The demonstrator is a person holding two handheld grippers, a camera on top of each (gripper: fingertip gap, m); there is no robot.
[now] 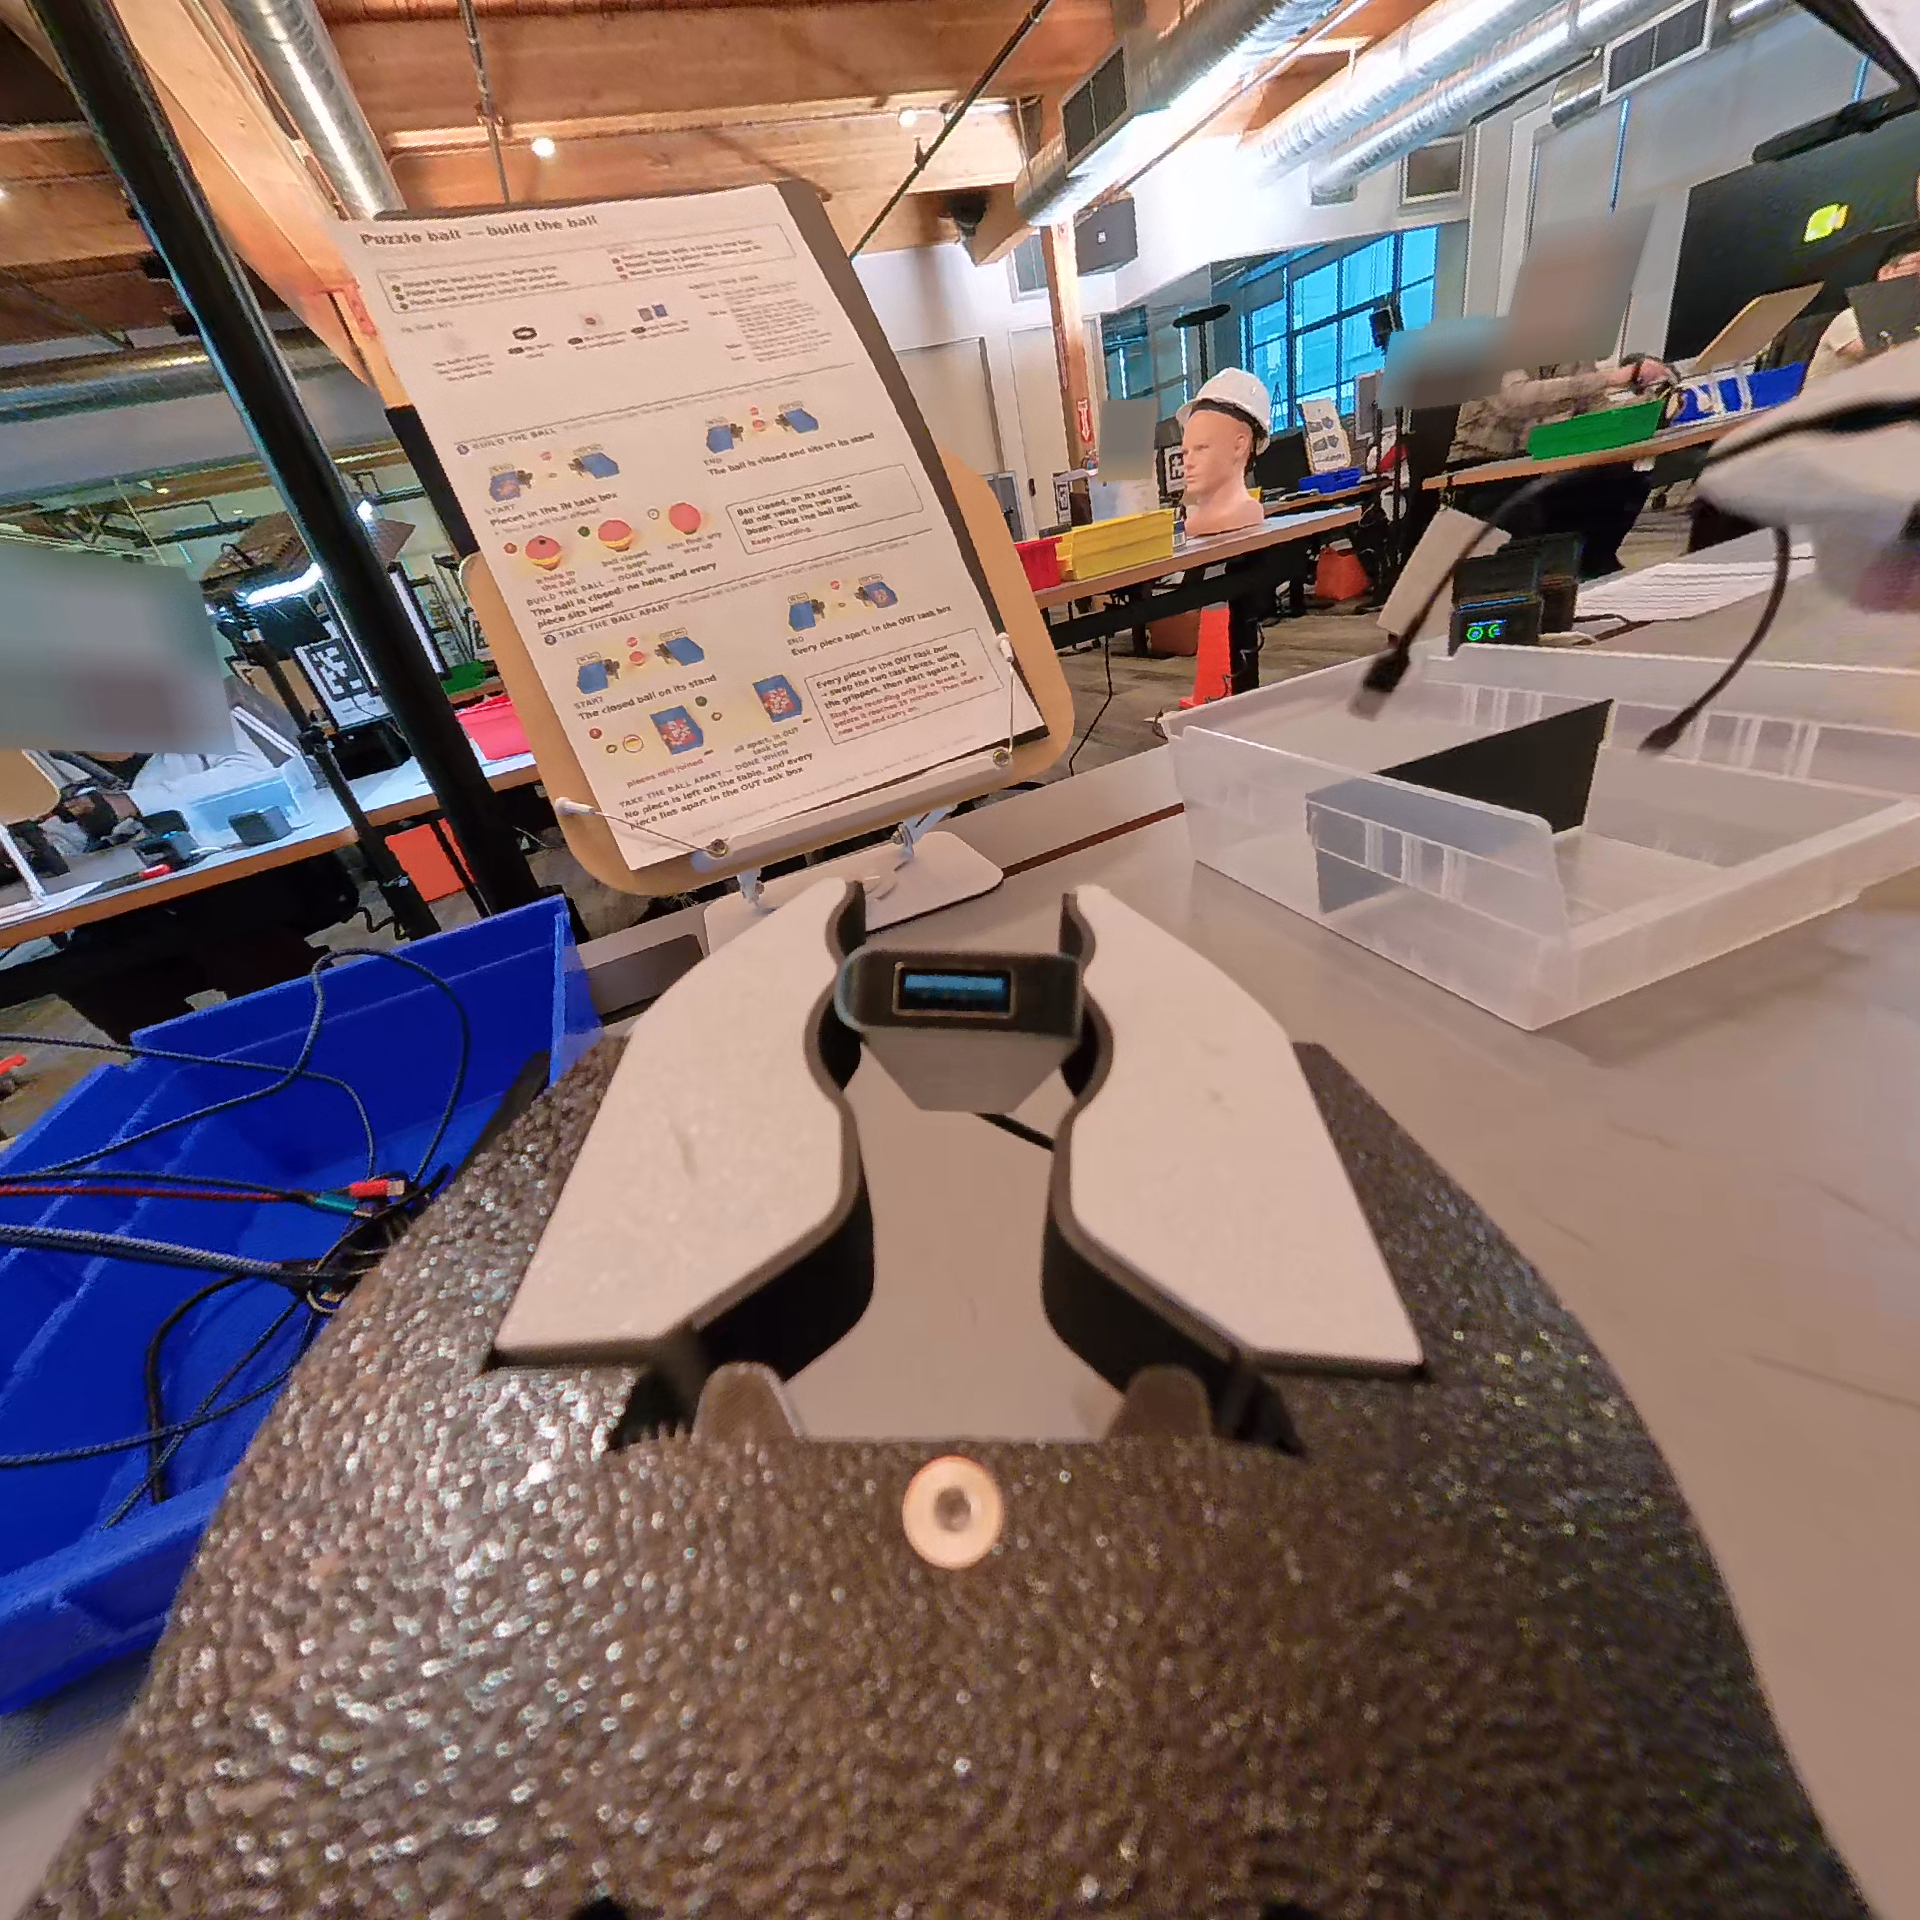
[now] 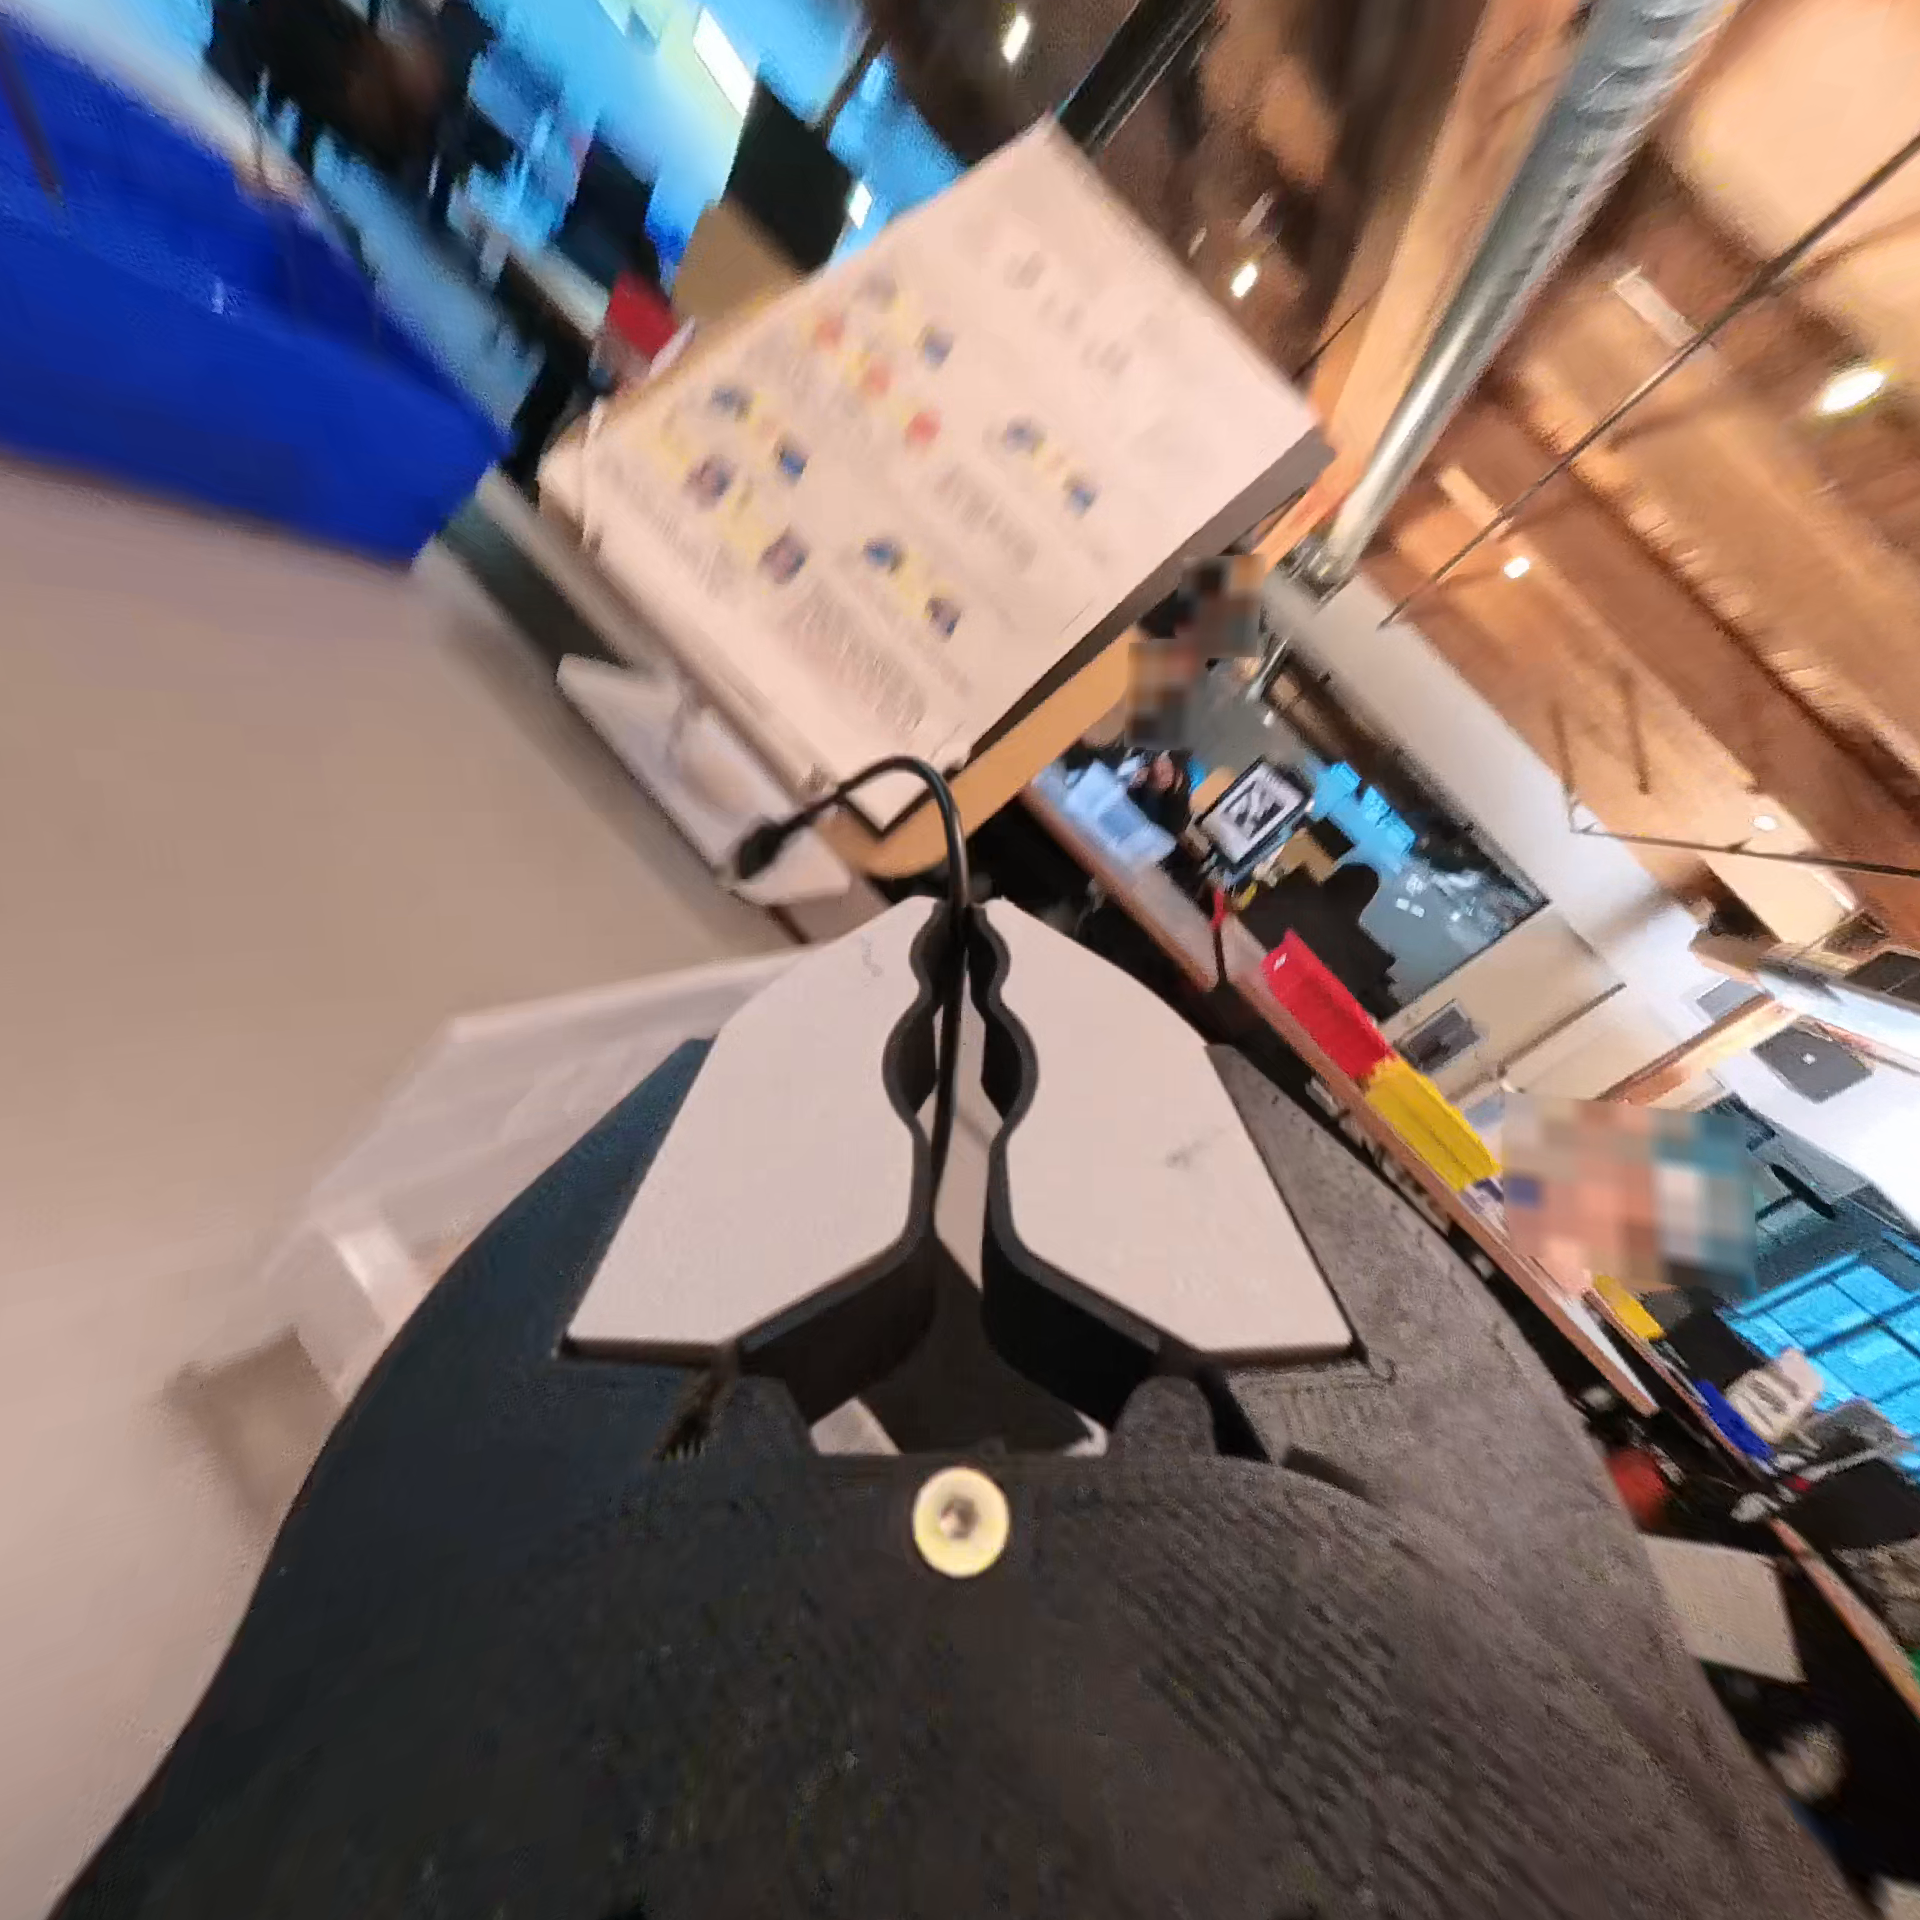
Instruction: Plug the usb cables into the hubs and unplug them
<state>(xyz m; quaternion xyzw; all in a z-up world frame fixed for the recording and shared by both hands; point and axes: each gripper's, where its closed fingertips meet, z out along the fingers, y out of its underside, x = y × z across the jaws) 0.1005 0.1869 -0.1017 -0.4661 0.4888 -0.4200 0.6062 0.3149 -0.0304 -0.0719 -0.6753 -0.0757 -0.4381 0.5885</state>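
Left gripper (image 1: 958, 1013): we find it clamped on a grey USB hub (image 1: 956, 1013), blue port facing forward, held between the fingertips above the table (image 1: 1558, 1195).

Right gripper (image 2: 961, 935): we record its jaws nearly together, pinching a thin black cable (image 2: 951, 1039) that loops out past the tips to a dark plug end (image 2: 756, 854). The view is tilted and blurred.

In the left wrist view, the right gripper (image 1: 1813, 468) appears far right and blurred, two black cable ends (image 1: 1382, 681) dangling from it.

Ahead and right of the left gripper: a clear plastic bin (image 1: 1558, 935). To its left: a blue bin (image 1: 260, 1143) with loose cables (image 1: 343, 1205). Directly ahead: an instruction sheet (image 1: 686, 520) on a stand.
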